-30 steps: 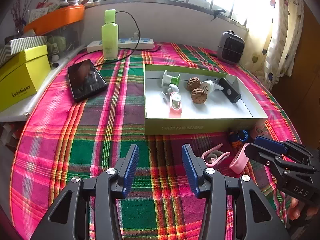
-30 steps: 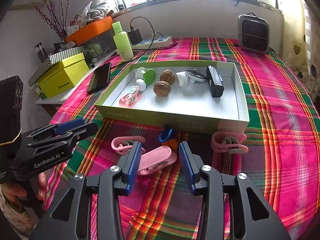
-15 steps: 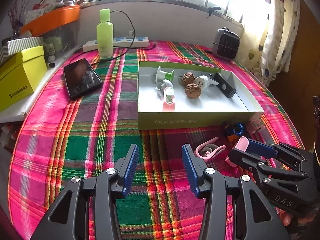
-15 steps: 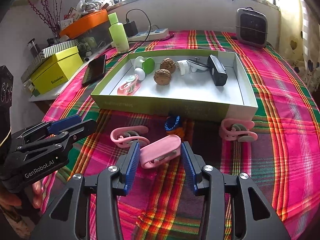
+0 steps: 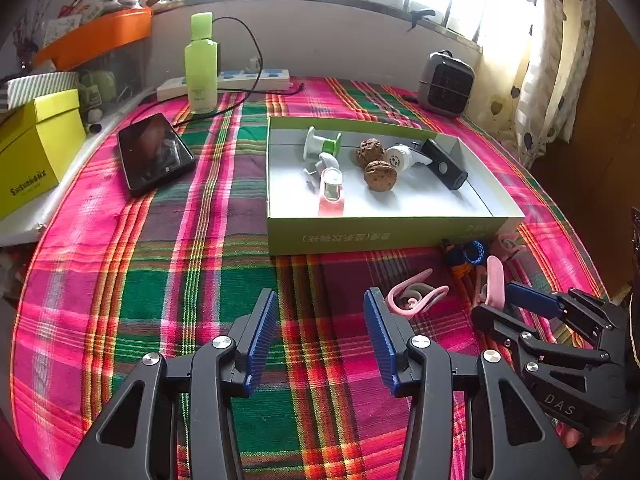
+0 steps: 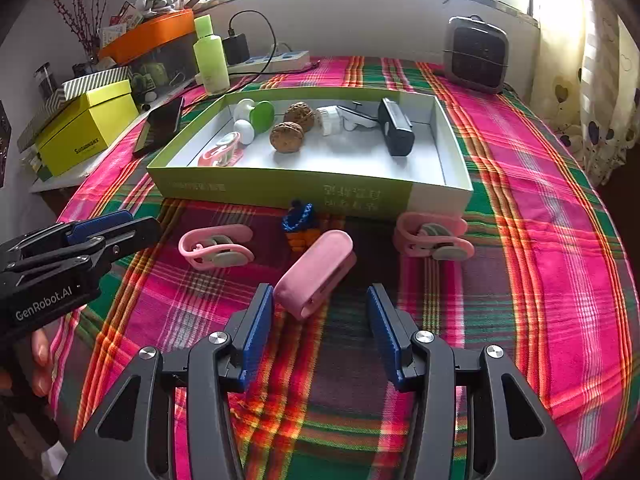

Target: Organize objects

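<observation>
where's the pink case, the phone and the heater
pink case (image 6: pixel 316 270), right wrist view, on its top face
phone (image 5: pixel 154 152), left wrist view, middle of its screen
heater (image 6: pixel 476 54), right wrist view, on its front grille

Open tray (image 6: pixel 440 194) mid-table on the cloth (image 6: pixel 560 280); two walnuts (image 6: pixel 286 137) inside, between a clip (image 6: pixel 219 152) at left and a flat device (image 6: pixel 396 126) at right; three clips (image 6: pixel 314 272) and a small keyring (image 6: pixel 298 220) on the cloth before the tray; phone (image 5: pixel 154 154) left of it; bottle (image 5: pixel 201 64) and power strip (image 5: pixel 224 82) behind

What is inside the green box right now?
In the green box: two walnuts, a green-and-white spool, a pink clip, a white plug, a black device. Nothing seems hidden.
</observation>
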### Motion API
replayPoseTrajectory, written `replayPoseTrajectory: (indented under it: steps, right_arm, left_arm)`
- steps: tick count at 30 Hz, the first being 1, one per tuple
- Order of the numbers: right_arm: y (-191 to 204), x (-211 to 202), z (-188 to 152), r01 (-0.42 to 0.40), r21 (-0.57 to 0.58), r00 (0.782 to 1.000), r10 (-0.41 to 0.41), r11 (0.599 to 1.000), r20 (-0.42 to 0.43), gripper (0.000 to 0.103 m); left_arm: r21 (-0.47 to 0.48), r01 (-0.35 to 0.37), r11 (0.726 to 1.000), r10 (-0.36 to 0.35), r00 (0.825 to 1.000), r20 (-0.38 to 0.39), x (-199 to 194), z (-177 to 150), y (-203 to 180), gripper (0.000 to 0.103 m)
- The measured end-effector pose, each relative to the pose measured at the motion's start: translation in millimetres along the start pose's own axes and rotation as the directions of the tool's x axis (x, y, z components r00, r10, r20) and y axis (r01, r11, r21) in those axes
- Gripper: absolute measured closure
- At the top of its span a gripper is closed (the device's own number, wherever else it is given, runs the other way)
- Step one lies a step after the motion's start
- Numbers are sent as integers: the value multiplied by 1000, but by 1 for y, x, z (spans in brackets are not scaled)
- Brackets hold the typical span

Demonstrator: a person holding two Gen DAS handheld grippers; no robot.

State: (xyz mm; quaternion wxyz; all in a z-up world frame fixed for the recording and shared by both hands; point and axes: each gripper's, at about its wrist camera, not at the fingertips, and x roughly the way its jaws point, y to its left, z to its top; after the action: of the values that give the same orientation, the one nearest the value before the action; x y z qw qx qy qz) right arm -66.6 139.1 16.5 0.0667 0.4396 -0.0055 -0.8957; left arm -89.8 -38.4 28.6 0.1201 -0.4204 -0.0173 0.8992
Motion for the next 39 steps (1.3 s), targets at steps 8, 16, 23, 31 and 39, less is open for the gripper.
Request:
replayPoseTrajectory:
  steps: [8,16,23,31,39]
  right_arm:
    - [-20,-9,-7,60,44,998,-60,997,1,54]
    - [-27,-14,-6,9,61,1000,-11,998,24,54]
    - [-18,-7,-1,-31,11,999,30,999,29,54]
    - [-13,3,6,-35,-60,999,35,998,8,54]
    - [-13,9,12,-17,-97,1000,17,995,2,54]
  left_arm:
    - [10,24,1000,-24,1000,-10,2,-1,-3,59]
    - [16,53,998,-53,998,-23,6,-2,-5,59]
    - [25,105,994,-104,994,-29,8,-1,-10,53]
    - [81,133,988,-128,990,-63,19,3,-25,51]
    - [133,120,984,-110,991,-81,28,8,-37,51]
